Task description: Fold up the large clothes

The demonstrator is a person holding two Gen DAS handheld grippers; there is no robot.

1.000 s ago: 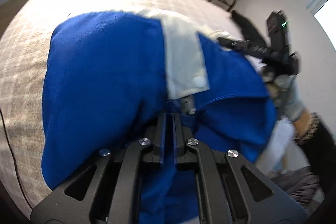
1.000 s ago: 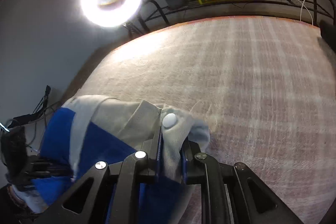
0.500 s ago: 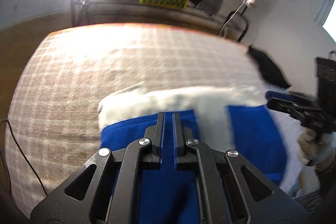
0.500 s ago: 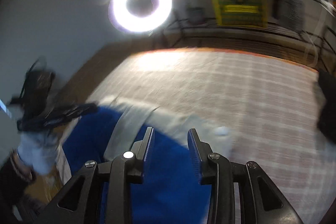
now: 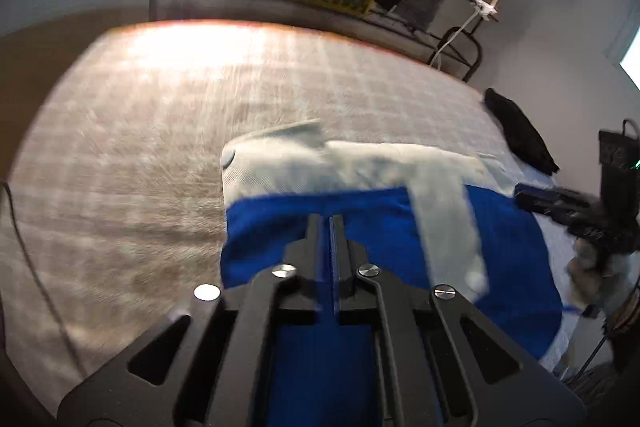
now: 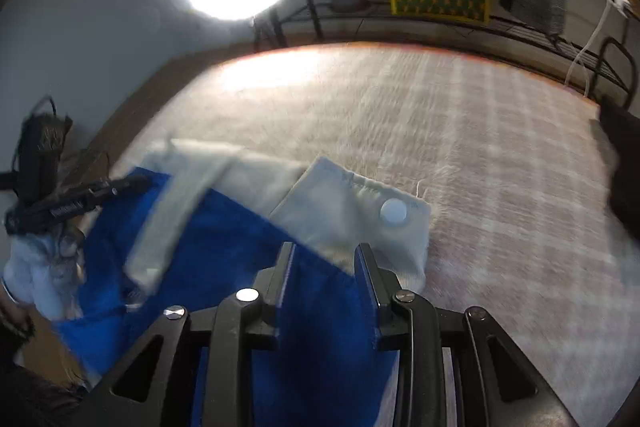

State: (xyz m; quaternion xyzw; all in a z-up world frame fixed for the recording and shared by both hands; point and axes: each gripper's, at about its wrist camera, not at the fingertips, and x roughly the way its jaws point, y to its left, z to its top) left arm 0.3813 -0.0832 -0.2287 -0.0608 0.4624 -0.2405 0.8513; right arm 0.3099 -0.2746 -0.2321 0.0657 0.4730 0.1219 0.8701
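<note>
Two grippers were over one garment (image 5: 360, 223), blue with pale grey collar and placket, which lay on the checked bed cover (image 5: 120, 155) near its front edge. The left gripper (image 5: 325, 223) was clenched on a fold of the blue cloth. The right gripper (image 6: 324, 259) had just been opening within the last second; its jaws stood apart, blue cloth lying between them unpressed. A white button (image 6: 393, 211) showed on the grey flap just beyond the right fingers.
</note>
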